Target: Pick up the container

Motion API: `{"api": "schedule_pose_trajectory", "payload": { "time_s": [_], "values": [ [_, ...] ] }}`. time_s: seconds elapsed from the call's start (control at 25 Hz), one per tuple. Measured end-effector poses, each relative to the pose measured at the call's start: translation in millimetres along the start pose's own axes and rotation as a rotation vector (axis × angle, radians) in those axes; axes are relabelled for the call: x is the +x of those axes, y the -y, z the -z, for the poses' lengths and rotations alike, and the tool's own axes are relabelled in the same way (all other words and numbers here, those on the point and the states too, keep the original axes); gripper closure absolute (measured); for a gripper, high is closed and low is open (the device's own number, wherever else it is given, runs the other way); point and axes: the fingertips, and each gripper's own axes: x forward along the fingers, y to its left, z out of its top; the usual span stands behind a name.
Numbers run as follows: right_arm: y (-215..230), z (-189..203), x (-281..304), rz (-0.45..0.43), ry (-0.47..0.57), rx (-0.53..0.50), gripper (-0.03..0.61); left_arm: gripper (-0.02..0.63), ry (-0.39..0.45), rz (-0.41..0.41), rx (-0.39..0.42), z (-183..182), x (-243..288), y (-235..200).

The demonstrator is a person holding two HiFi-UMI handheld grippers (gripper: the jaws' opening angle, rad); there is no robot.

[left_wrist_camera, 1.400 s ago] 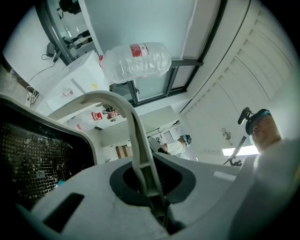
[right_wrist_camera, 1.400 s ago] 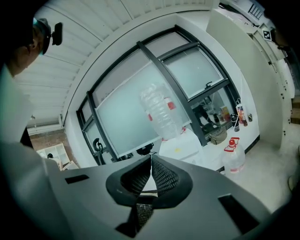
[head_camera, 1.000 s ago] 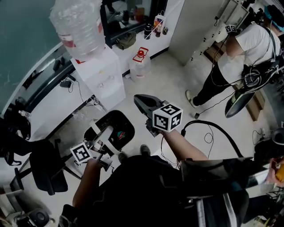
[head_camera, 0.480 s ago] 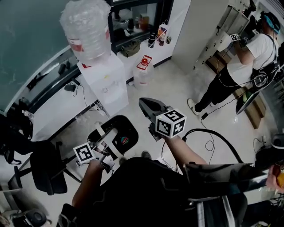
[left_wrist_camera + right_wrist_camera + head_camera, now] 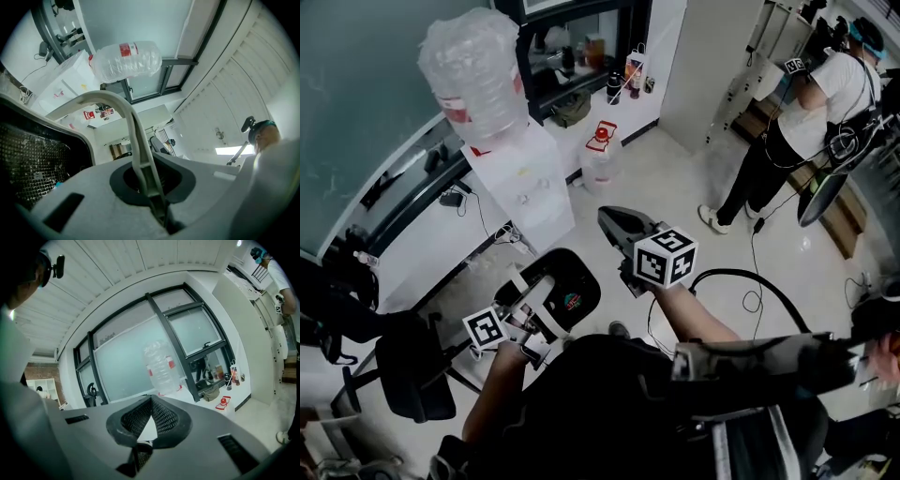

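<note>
A clear water jug with a red cap stands on the floor by the white water dispenser, which carries a big upturned bottle. My right gripper, dark with a marker cube, is held out at mid-frame; its jaws are shut on nothing and point toward the jug from well short of it. My left gripper, white, hovers over a black chair seat, shut and empty. In the right gripper view the shut jaws sit below the bottle, with the jug to the right. The left gripper sees the bottle tipped sideways.
Another person stands at the far right by white shelving. A black office chair is at the lower left, and a long desk runs along the glass wall. A black cable loops on the floor to my right.
The head view has drifted a little. My right gripper has crept slightly upward. Both grippers stay shut and empty.
</note>
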Motion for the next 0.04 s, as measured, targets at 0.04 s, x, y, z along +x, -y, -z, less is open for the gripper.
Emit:
{"api": "schedule_pose_trajectory", "payload": {
  "time_s": [0.04],
  "values": [
    [-0.8,0.8,-1.7,-0.001,0.003,0.004,0.569,0.603,0.001,0.001,-0.004,2.1,-0.1,0.1]
  ]
}}
